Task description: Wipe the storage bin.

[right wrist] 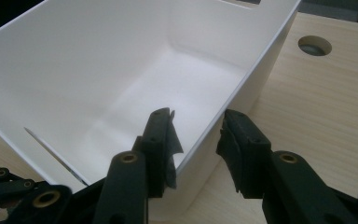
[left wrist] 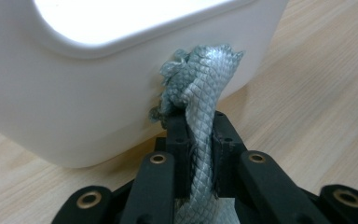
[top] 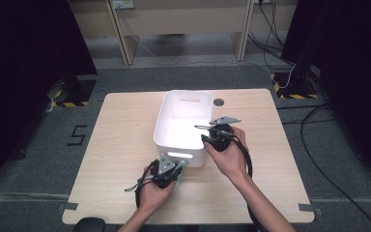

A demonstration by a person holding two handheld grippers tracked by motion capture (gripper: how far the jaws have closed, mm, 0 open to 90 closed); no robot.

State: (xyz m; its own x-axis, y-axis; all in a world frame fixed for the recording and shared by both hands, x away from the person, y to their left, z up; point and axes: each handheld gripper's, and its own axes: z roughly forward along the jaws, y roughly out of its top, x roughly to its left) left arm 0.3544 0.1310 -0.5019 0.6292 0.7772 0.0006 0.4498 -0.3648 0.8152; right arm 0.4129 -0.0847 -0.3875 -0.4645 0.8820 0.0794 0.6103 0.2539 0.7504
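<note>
At the table's (top: 121,145) centre stands a white bin (top: 166,130), its open mouth up and a handle slot in its near wall. The left gripper (top: 174,170) sits at the bin's six o'clock, just short of that wall, and carries a grey scaly toy (left wrist: 200,121) — a soft, reptile-like figure, though what creature it is I cannot tell. Its jaws are pressed close together with the toy pinched between the pads; the body runs up through the gap and the head end stands free above the tips, near the bin's outer wall at about twelve o'clock in the left gripper view. The toy seems held this way so it can be lifted over the rim and dropped inside, which has not yet been done.

The right gripper (right wrist: 198,144) is at the bin's four o'clock, straddling the right-hand wall — one finger (right wrist: 161,140) inside, the other outside over the wood. Its jaws stand spread, with a clear gap on either side of the rim, so it clamps nothing; closing there would likely steady the bin for the drop.
</note>
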